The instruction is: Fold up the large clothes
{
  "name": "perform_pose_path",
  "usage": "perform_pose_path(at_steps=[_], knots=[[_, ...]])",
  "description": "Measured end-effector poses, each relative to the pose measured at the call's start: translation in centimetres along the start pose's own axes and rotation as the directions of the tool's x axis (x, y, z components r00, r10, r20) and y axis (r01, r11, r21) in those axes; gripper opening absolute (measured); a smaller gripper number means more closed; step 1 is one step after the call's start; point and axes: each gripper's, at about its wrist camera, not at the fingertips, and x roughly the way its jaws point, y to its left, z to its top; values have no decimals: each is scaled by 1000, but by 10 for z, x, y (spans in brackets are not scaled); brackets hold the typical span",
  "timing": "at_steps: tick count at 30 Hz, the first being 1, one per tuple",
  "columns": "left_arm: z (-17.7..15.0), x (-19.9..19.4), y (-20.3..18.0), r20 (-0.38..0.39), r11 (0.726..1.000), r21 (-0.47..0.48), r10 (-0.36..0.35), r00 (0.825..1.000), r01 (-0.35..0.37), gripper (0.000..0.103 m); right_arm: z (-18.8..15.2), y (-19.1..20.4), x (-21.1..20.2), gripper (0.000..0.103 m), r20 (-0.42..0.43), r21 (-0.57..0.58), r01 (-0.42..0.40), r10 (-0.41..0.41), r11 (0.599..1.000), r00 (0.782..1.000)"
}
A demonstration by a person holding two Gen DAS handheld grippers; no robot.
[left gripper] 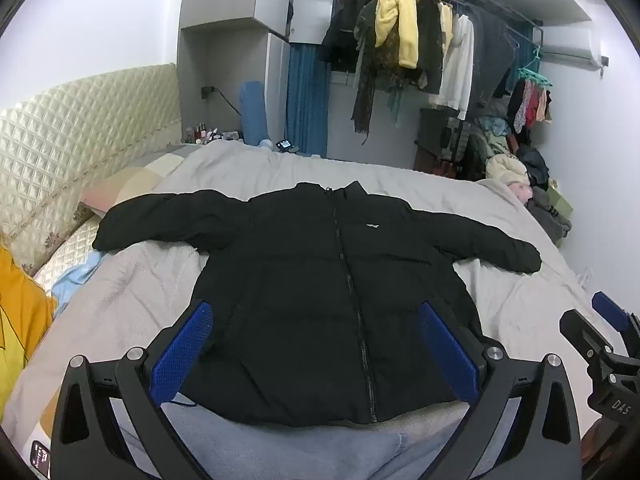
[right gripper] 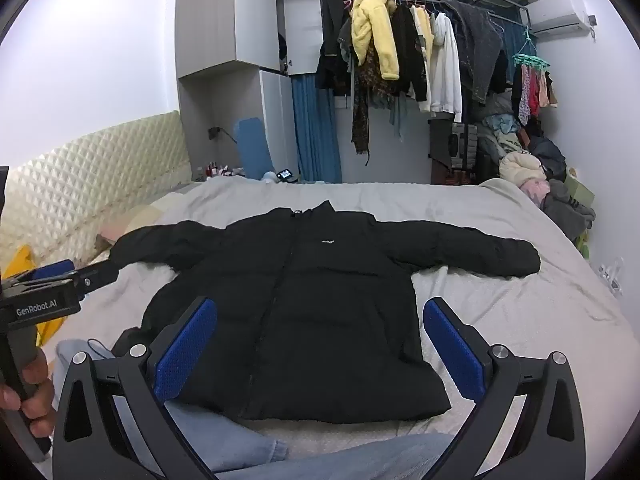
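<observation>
A black puffer jacket (left gripper: 320, 280) lies flat and face up on the bed, zipped, with both sleeves spread out to the sides; it also shows in the right wrist view (right gripper: 312, 304). My left gripper (left gripper: 316, 320) is open and empty, held above the jacket's hem. My right gripper (right gripper: 320, 320) is open and empty, also above the lower part of the jacket. The right gripper shows at the right edge of the left wrist view (left gripper: 608, 344). The left gripper shows at the left edge of the right wrist view (right gripper: 52, 284).
The bed has a grey cover (left gripper: 520, 304) and a cream quilted headboard (left gripper: 80, 128) at the left. A rack of hanging clothes (left gripper: 420, 40) and a clothes pile (left gripper: 520, 176) stand behind the bed. A yellow garment (left gripper: 20, 320) lies at the left. My legs in blue jeans (left gripper: 300, 452) are at the bottom.
</observation>
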Motion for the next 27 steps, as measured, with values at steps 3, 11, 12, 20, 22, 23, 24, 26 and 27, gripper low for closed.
perform_pose_path(at_steps=[3,11,12,20,22,23,24,26,27], knots=[[0,2,0,-1,1000,-2,2,1000,-2,103,0,1,0,103,-3,-10,9,-9,1000,1000],[-5,8,1,13,1000,1,8,1000,-8,103,-6,2,-1,103,-7,2,12,-12,1000,1000],[-3,6,3,12,1000,2,7,1000,-7,103,-7,3,-1,103,-6,2,12,-12,1000,1000],[-2,5,4,16,1000,1,13,1000,-13,103,-7,1,2,103,-14,0,8,-8,1000,1000],[-2,1,2,18,1000,0,14,1000,-14,103,-8,1,1,103,-14,-4,23,-23,1000,1000],[-2,1,2,16,1000,0,12,1000,-12,103,-8,1,1,103,-12,-2,25,-25,1000,1000],[-3,1,2,17,1000,1,11,1000,-11,103,-8,1,0,103,-12,2,25,-25,1000,1000],[-3,1,2,18,1000,4,12,1000,-13,103,-8,-2,-1,103,-13,9,21,-21,1000,1000],[-3,0,2,19,1000,7,15,1000,-15,103,-7,-2,-1,103,-12,9,23,-23,1000,1000]])
